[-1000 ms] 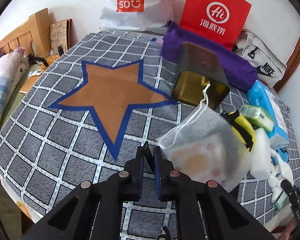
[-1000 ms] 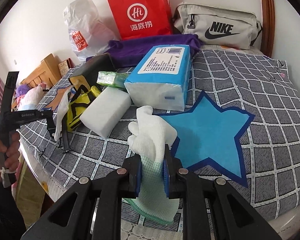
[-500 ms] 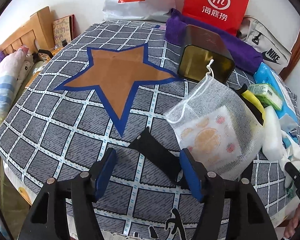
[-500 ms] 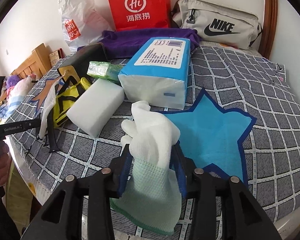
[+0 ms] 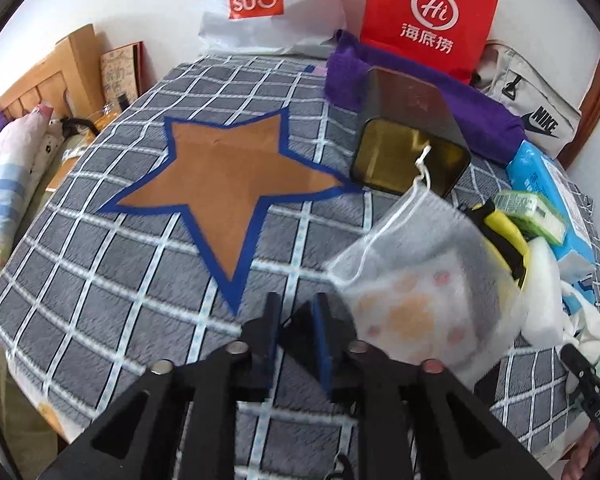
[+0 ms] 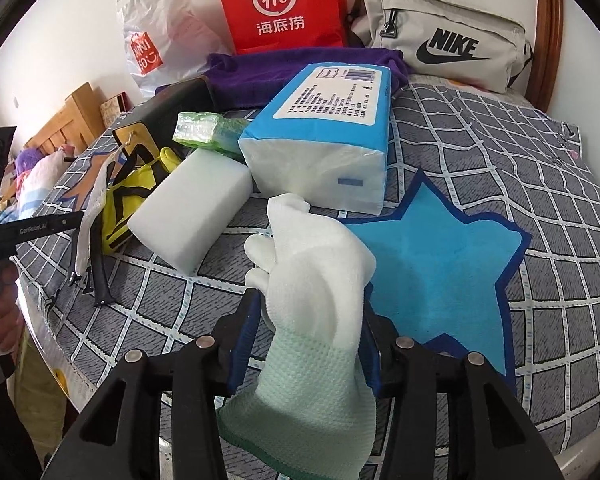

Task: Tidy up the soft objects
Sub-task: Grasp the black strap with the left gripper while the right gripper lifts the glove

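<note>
My left gripper (image 5: pixel 295 316) is nearly shut on a thin black strap (image 5: pixel 300 334), low over the checked blanket below the brown star (image 5: pixel 223 184). A white mesh pouch (image 5: pixel 416 280) with a patterned cloth inside lies just to its right. My right gripper (image 6: pixel 310 320) stands open around a white and pale green glove (image 6: pixel 316 312) that lies between the jaws, beside the blue star (image 6: pixel 436 256). A white sponge block (image 6: pixel 191 216), a blue tissue pack (image 6: pixel 324 136) and a yellow and black item (image 6: pixel 127 196) lie beyond it.
A dark tin (image 5: pixel 412 140) lies on its side by a purple towel (image 5: pixel 460 112). A red paper bag (image 6: pixel 279 4), a white Miniso bag (image 5: pixel 267 4) and a grey Nike pouch (image 6: pixel 444 40) stand along the wall. The bed's edge is close below both grippers.
My left gripper opened wide, then closed again on the black strap. My right gripper opened from its tight grip on the glove, and the glove now sits loose between the jaws.
</note>
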### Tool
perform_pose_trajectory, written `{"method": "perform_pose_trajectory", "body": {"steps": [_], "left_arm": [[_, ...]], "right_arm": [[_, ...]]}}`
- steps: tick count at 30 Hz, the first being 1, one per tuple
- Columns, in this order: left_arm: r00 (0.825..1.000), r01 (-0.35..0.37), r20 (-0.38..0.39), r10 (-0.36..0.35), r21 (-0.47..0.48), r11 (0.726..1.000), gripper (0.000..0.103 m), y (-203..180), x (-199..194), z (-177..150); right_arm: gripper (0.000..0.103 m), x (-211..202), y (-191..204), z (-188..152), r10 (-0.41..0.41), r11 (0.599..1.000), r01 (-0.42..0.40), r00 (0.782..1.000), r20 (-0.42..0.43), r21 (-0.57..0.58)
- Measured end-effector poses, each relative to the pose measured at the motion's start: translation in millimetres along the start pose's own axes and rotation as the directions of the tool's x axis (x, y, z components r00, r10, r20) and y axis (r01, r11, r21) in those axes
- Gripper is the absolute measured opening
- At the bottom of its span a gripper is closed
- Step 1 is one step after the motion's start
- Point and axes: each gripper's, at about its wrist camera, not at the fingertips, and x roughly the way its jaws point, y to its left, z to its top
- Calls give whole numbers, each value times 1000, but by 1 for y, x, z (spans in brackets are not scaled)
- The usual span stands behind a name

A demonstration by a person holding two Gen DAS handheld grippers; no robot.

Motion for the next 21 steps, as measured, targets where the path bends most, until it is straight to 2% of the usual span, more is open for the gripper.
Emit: {"method": "perform_pose_trajectory", "body": {"steps": [1, 2, 3, 7, 9, 10, 11, 13, 15, 18, 21], "left_arm": [[1000, -2, -5, 2, -2, 1000, 35, 0, -1, -3], [1000, -3, -14, 3, -7, 1000, 49, 1, -2, -6], [1000, -3, -20, 3, -16, 1000, 56, 2, -3, -9], [999, 16, -50, -19, -63, 998, 57, 3, -3, -16], [999, -14, -51, 11, -65, 998, 57, -2, -1, -16], [999, -28, -48, 25, -67, 997, 57, -5, 0, -16], [998, -46, -42, 44, -68, 997, 57, -8, 1, -17], [998, -55, -22, 54, -46, 997, 53, -14, 2, -17], [998, -56, 9, 56, -7, 998, 32, -23, 2, -16], [999, -48, 16, 48, 16, 999, 24, -29, 4, -12], [1000, -27, -7, 27, 0, 1000, 23, -26, 2, -9]], "right_arm": [[45, 0, 0, 0, 2, 1000, -2, 1000, 0, 1], [45, 0, -1, 1, 4, 1000, -4, 1000, 1, 2], [45, 0, -2, 1, 6, 1000, -6, 1000, 4, 5], [45, 5, -3, 4, 14, 1000, -14, 1000, 10, 9], [22, 6, 0, 6, 2, 1000, -1, 1000, 16, -21], [16, 6, 2, 7, 7, 999, -7, 1000, 13, -34], [16, 4, 4, 7, 15, 999, -14, 1000, 12, -39], [16, -5, 5, 9, 28, 999, -26, 999, 39, -47], [16, -18, 6, 11, 45, 998, -42, 997, 70, -54], [16, -40, 7, 19, 66, 996, -57, 989, 131, -73], [16, -53, 6, 28, 65, 995, -52, 984, 164, -83]]}}
